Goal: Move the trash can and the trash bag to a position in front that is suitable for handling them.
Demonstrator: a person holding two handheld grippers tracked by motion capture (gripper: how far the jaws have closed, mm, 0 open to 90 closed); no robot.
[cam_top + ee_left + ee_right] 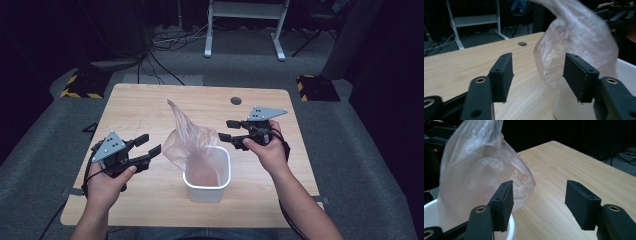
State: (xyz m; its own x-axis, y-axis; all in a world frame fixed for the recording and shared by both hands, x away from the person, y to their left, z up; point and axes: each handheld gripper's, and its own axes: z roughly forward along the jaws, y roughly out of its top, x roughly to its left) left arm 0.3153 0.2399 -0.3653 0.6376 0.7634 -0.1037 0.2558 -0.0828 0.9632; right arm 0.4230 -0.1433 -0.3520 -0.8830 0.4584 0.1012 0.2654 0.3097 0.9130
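A clear, faintly pink plastic bag (192,140) stands partly inside a white bin (205,192) near the table's front middle, its top corner sticking up and back. My left gripper (152,144) hovers just left of the bag, open, with nothing between its jaws. In the left gripper view, my left gripper (537,75) points at the bag (579,37) above the bin's rim (626,67). To the right of the bag is my right gripper (225,129), also open and empty. The right gripper view has my right gripper (539,200) beside the bag (479,170) and the bin (431,212).
The wooden table (140,105) has a round cable hole (236,100) near its far edge. Behind it on the grey floor are a white desk frame (245,30), loose cables (165,45) and two yellow-black striped blocks (80,85).
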